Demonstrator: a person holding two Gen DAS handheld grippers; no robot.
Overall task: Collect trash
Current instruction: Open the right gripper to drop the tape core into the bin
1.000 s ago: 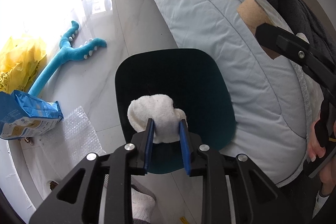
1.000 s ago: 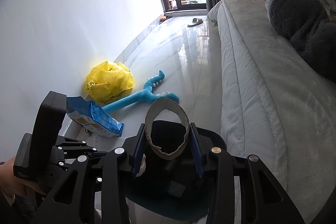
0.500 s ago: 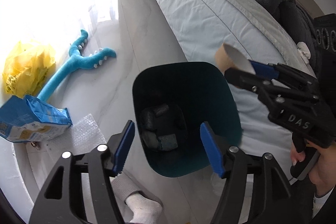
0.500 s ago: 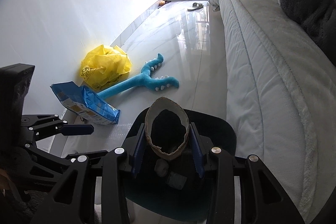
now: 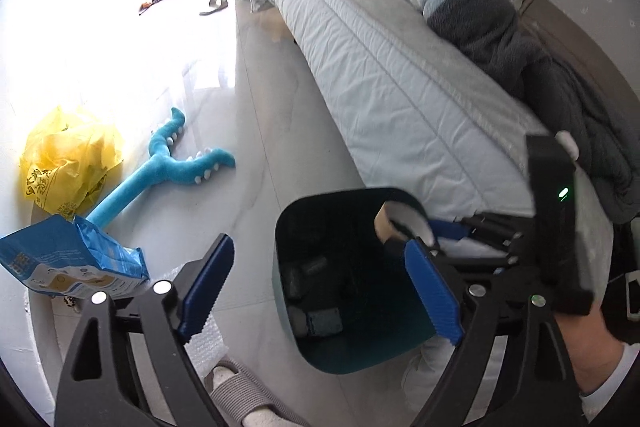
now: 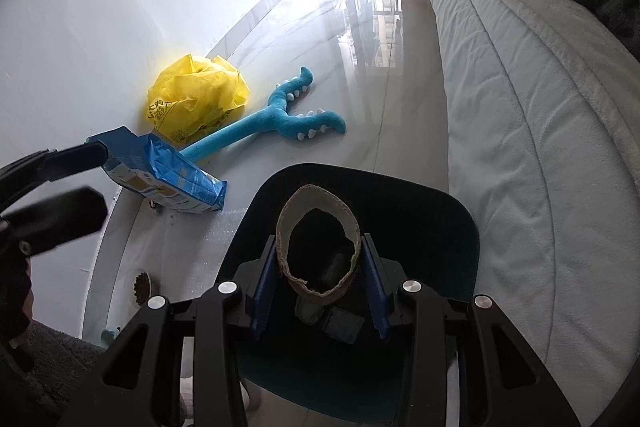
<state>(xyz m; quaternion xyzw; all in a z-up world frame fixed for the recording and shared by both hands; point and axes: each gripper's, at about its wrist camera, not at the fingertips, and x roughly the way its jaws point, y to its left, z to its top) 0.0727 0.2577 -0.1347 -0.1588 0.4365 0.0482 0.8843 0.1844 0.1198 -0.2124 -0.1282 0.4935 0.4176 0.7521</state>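
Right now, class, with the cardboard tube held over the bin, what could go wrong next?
1. The right tool squeezes the cardboard tube oval; it could spring sideways on release and miss the teal bin.
2. The open left tool, jaws just widened and empty, hangs near the right tool; they could knock together.

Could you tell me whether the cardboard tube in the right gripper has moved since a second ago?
Yes. The cardboard tube, gripped in the right gripper, has come down over the bin mouth.
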